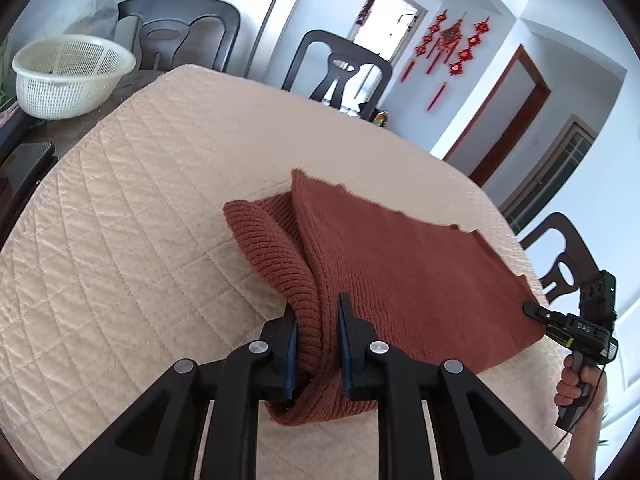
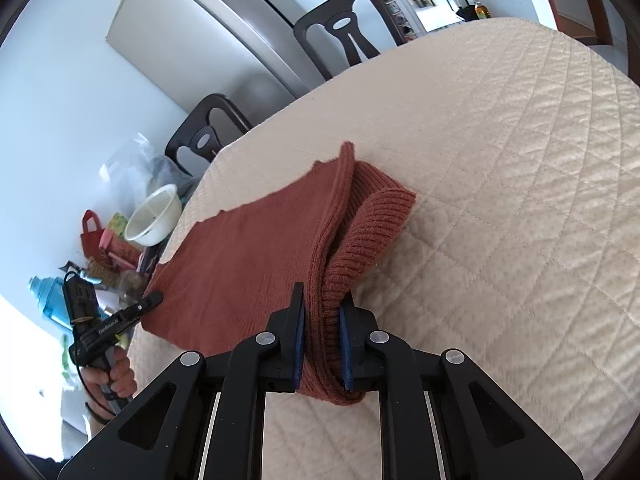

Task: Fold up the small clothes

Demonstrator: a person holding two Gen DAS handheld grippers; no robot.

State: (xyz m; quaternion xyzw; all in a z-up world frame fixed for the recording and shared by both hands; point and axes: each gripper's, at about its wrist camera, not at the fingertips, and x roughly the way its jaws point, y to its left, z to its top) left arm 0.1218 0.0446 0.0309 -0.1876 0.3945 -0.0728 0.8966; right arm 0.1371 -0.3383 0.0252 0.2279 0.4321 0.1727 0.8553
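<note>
Left gripper (image 1: 318, 344) is clamped on a bunched ribbed edge of the rust-brown knit sweater (image 1: 400, 264); right gripper (image 2: 323, 340) pinches the opposite edge. The sweater stretches between them, sagging just ahead onto the cream quilted cover (image 1: 140, 208) on the table. A white mesh basket (image 1: 68, 76) sits far off.

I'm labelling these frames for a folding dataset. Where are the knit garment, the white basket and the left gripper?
knit garment (image 1: 400, 264): left wrist view, on the flat rust-brown panel.
white basket (image 1: 72, 80): left wrist view, on its mesh outer wall.
left gripper (image 1: 318, 344): left wrist view, between the fingertips, shut on the ribbed edge.
</note>
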